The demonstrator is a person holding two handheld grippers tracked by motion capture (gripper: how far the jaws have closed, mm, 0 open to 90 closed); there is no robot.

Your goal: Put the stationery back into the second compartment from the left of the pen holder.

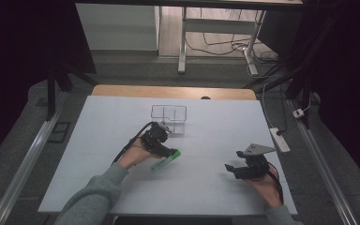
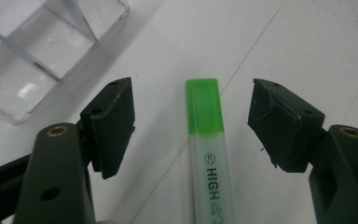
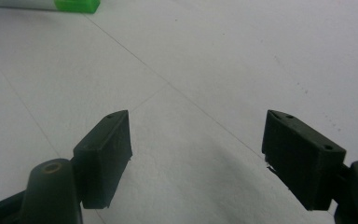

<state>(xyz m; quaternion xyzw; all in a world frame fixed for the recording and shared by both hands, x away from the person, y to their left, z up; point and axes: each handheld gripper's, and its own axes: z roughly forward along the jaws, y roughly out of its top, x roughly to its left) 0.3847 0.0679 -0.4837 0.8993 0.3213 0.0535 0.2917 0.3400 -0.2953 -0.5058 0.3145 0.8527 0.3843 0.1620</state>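
Left gripper (image 1: 168,153) over green highlighter (image 1: 165,160), clear box (image 1: 169,118) beyond, right gripper (image 1: 233,165) apart on white table (image 1: 215,131)

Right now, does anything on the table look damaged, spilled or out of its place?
Nothing stands out. The green highlighter lies capped on the white table between the open left tongs, the clear plastic organizer stands upright, and the right tongs are open over bare table.
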